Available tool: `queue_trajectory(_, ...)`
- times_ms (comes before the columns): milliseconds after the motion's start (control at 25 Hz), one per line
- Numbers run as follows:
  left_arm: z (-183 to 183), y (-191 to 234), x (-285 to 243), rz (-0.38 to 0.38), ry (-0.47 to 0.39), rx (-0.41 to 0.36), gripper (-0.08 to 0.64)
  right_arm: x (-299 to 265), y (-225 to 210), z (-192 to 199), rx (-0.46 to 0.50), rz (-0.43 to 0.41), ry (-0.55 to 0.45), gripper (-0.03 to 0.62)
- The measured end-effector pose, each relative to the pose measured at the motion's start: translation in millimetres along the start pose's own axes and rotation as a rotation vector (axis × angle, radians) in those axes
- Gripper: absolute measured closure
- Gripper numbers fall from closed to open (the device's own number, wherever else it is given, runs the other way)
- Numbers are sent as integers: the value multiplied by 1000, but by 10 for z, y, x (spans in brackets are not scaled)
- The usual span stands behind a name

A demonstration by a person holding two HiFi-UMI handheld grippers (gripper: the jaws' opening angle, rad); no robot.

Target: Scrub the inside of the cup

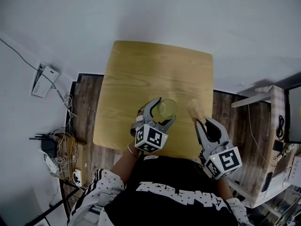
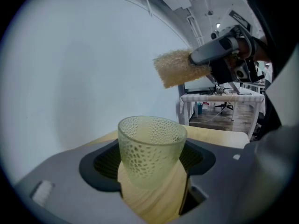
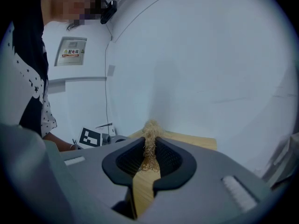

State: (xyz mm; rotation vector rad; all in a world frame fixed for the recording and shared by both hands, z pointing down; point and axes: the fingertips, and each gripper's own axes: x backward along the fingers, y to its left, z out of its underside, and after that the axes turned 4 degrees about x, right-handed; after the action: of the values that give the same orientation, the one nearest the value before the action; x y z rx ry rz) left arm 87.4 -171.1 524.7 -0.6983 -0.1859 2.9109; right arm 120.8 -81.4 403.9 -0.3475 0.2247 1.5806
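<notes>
A pale green dimpled glass cup (image 1: 167,108) (image 2: 150,149) stands upright between the jaws of my left gripper (image 1: 162,111) (image 2: 152,164), which is shut on its sides above the wooden table (image 1: 136,79). My right gripper (image 1: 201,121) (image 3: 149,160) is shut on a tan fibrous scrubber (image 1: 195,109) (image 3: 150,141), squeezed thin between the pads. In the left gripper view the scrubber (image 2: 173,69) hangs above and to the right of the cup, outside it. The cup looks empty.
The small wooden table sits against a white wall (image 1: 188,18). Cables and a power strip (image 1: 59,149) lie on the floor at the left. A white desk (image 1: 275,140) stands at the right. The person's dark shirt (image 1: 174,192) fills the lower middle.
</notes>
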Motion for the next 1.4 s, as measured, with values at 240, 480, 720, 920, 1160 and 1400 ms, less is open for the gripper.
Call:
queue_trajectory(240,-216,-152,106,4,37,-102,181,-5,128,-11,19,-98,-2,514)
queue_trajectory(480,-414,-233,132,-15,49,-261,181,-13,254,25,62,-181,9,514)
queue_trajectory(720,-626,-252,153,-32,42,-333,181,-31,343,97,129,-247,31,515)
queue_trajectory(920,-731,-295,158,-58,62,-477,180,-28,356,136,161,-257,68,515)
queue_trajectory(1160,-813,-438,146,-40,47,-576,181,-14,385,188,171,-297,101,515)
queue_trajectory(1400,-836,-522,152,-20,37,-613,181,-6,420,210,202,-349,132,515)
